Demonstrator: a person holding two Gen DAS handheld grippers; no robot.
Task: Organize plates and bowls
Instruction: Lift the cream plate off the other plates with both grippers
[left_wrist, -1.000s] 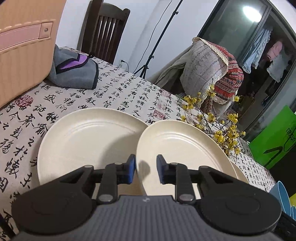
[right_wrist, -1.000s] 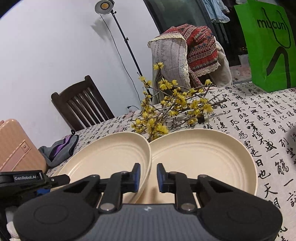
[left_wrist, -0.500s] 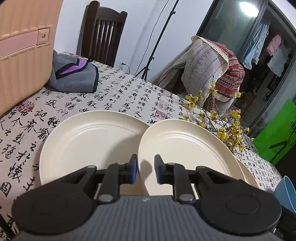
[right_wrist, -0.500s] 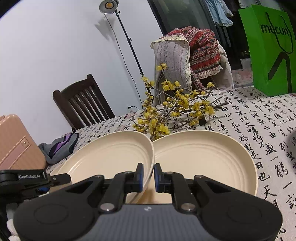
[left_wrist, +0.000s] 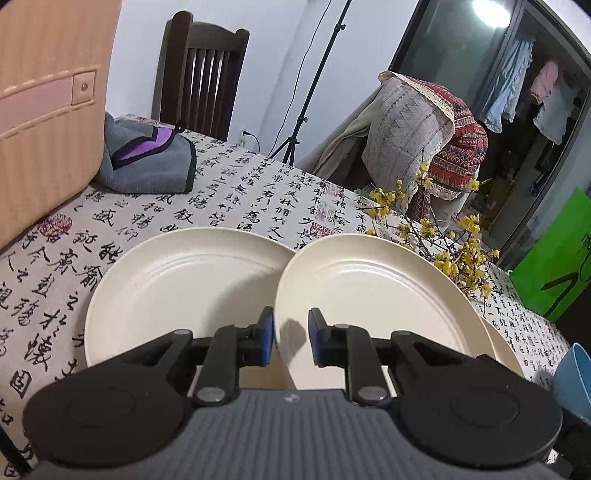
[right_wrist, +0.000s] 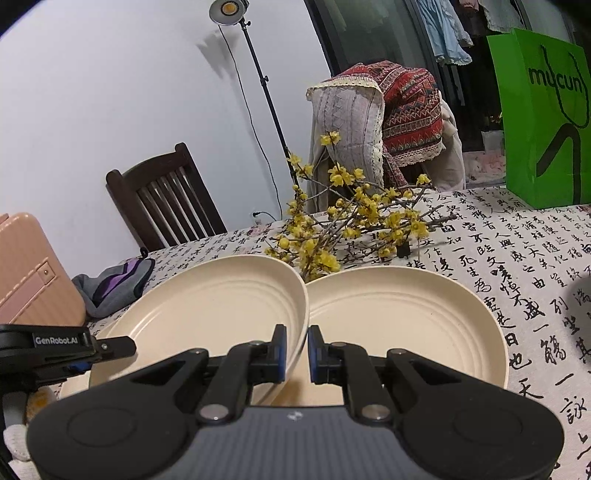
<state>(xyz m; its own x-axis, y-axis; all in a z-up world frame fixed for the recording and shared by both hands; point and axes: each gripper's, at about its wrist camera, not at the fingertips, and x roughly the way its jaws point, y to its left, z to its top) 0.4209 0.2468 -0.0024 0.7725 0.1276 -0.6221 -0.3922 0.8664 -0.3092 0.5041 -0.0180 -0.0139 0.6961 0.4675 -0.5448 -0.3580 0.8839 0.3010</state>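
Observation:
Several cream plates lie on the calligraphy tablecloth. In the left wrist view my left gripper (left_wrist: 291, 338) is shut on the near rim of the middle plate (left_wrist: 369, 291), which is tilted up; a flat plate (left_wrist: 177, 291) lies to its left and another rim (left_wrist: 506, 350) shows under its right side. In the right wrist view my right gripper (right_wrist: 294, 349) is shut on the right rim of the same raised plate (right_wrist: 214, 314), beside a flat plate (right_wrist: 402, 325). The left gripper (right_wrist: 74, 347) shows at the left edge.
A yellow flower branch (right_wrist: 351, 229) lies just behind the plates. A pink suitcase (left_wrist: 48, 96) and grey pouch (left_wrist: 147, 162) sit far left. A blue bowl (left_wrist: 574, 380) is at the right edge. A green bag (right_wrist: 546, 118) stands at back right.
Both grippers' jaws have narrowed onto the middle plate's rim. That plate has tilted up a little, and both cameras have shifted slightly.

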